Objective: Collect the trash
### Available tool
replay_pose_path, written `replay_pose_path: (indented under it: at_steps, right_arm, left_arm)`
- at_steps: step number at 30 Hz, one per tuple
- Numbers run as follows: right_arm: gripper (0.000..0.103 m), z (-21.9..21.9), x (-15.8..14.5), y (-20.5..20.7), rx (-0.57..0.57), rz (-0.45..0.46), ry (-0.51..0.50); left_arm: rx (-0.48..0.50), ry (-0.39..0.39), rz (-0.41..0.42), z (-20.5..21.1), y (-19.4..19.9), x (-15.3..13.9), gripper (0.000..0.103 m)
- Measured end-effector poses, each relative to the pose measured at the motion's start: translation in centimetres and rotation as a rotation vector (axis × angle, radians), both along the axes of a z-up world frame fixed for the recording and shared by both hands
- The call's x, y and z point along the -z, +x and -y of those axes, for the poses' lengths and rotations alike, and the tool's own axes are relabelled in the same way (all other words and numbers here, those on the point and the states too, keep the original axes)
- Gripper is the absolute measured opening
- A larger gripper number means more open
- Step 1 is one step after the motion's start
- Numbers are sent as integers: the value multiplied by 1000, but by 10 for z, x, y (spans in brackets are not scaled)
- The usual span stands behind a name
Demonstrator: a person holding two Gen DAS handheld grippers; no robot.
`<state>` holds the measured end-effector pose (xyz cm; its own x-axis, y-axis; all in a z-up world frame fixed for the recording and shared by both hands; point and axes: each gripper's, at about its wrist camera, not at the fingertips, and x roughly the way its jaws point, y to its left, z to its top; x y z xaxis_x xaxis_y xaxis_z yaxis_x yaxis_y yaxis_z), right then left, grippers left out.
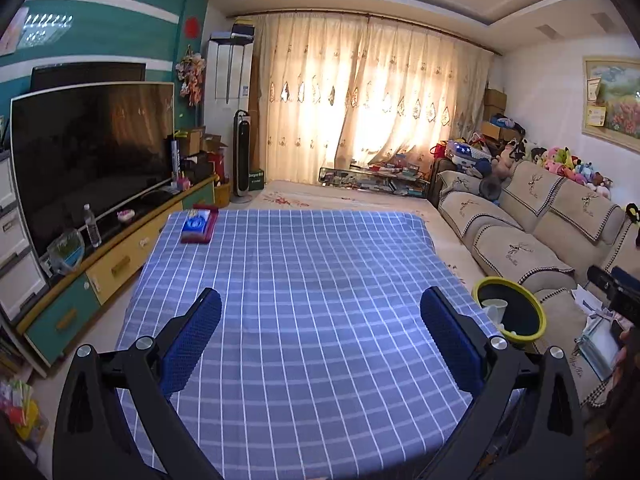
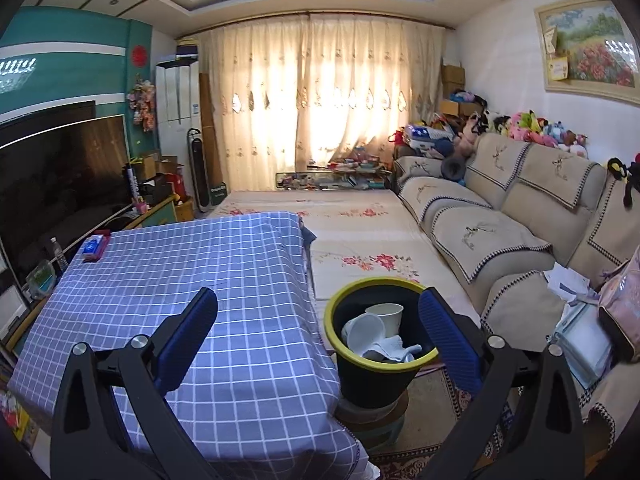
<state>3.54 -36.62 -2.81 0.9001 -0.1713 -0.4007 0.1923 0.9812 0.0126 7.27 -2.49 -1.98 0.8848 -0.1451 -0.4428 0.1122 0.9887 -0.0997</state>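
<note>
Left view: left gripper (image 1: 320, 336) released and empty above the checked table (image 1: 300, 280), bare but for a tissue pack (image 1: 199, 225) at eleven o'clock; bin (image 1: 509, 309) sits off the edge at three o'clock. Right view: right gripper (image 2: 320, 336) also released and empty, nearer the bin (image 2: 380, 340); cups (image 2: 372, 326) and tissue already inside, just right of centre, touching neither finger.

One bench (image 2: 224, 280) under one blue checked cloth. One black bin (image 2: 376, 376) with a yellow rim, holding two white cups (image 2: 386, 314), plus crumpled white pieces too tangled to count. One tissue pack (image 1: 199, 225) on the bench. One water bottle (image 1: 92, 226), one television (image 1: 92, 152), one sofa (image 2: 500, 216).
</note>
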Motion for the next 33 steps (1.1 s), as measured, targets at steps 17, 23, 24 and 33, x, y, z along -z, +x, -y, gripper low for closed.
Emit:
replay_pose_path:
  at_steps: [17, 23, 24, 33]
  right_arm:
    - [96, -5, -3, -15, -42, 20, 26]
    - [96, -5, -3, -16, -42, 26, 28]
    - [96, -5, -3, -16, -42, 26, 28]
    - [96, -4, -4, -18, -44, 27, 29]
  left_arm:
    - [-8, 17, 28, 30, -31, -4, 98]
    - [-9, 15, 22, 29, -26, -5, 98]
    - [-9, 12, 21, 28, -26, -5, 98]
    - [-13, 1, 0, 26, -20, 1, 98]
